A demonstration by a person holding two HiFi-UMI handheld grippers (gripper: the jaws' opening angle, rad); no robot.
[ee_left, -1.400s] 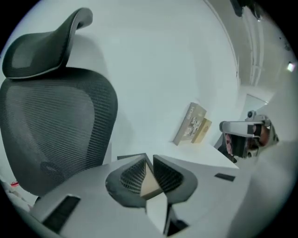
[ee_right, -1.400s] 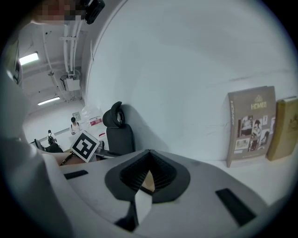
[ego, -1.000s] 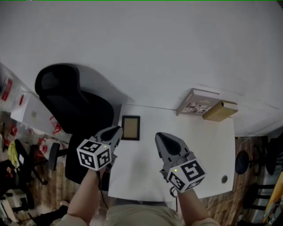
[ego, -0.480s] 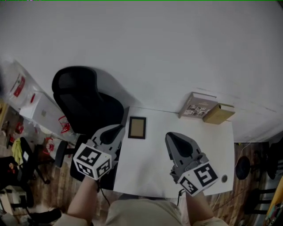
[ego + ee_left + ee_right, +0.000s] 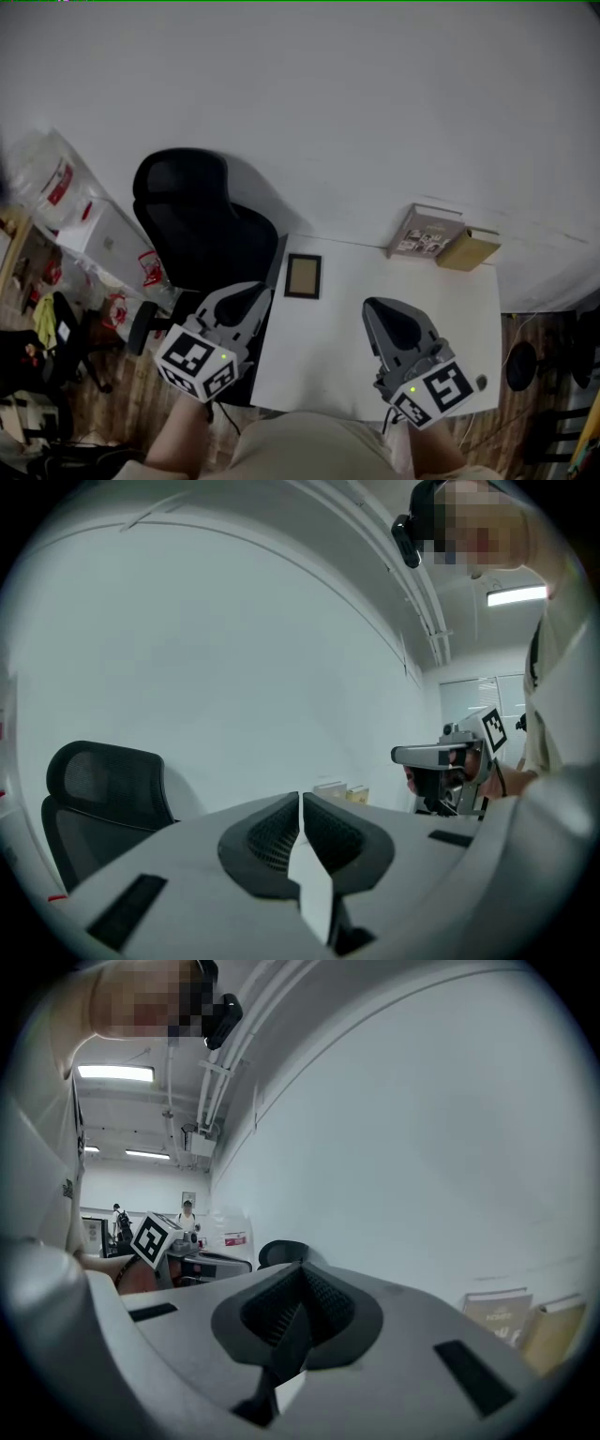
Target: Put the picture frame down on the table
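Observation:
A small dark picture frame (image 5: 303, 276) with a tan centre lies flat on the white table (image 5: 394, 375), near its far left corner. My left gripper (image 5: 251, 298) hovers at the table's left edge, a little nearer me than the frame, jaws closed on nothing. My right gripper (image 5: 386, 317) is over the middle of the table, also shut and empty. In the left gripper view the jaws (image 5: 300, 810) meet with no gap; the right gripper view shows its jaws (image 5: 298, 1290) together too. The frame is hidden in both gripper views.
A black office chair (image 5: 202, 225) stands left of the table. A book (image 5: 424, 232) and a tan box (image 5: 468, 248) lean against the wall at the table's far right. White boxes (image 5: 98, 239) and clutter sit on the floor at left.
The head view has shifted: table and frame sit slightly farther right and lower. Both grippers have drawn back toward me, away from the frame, still shut.

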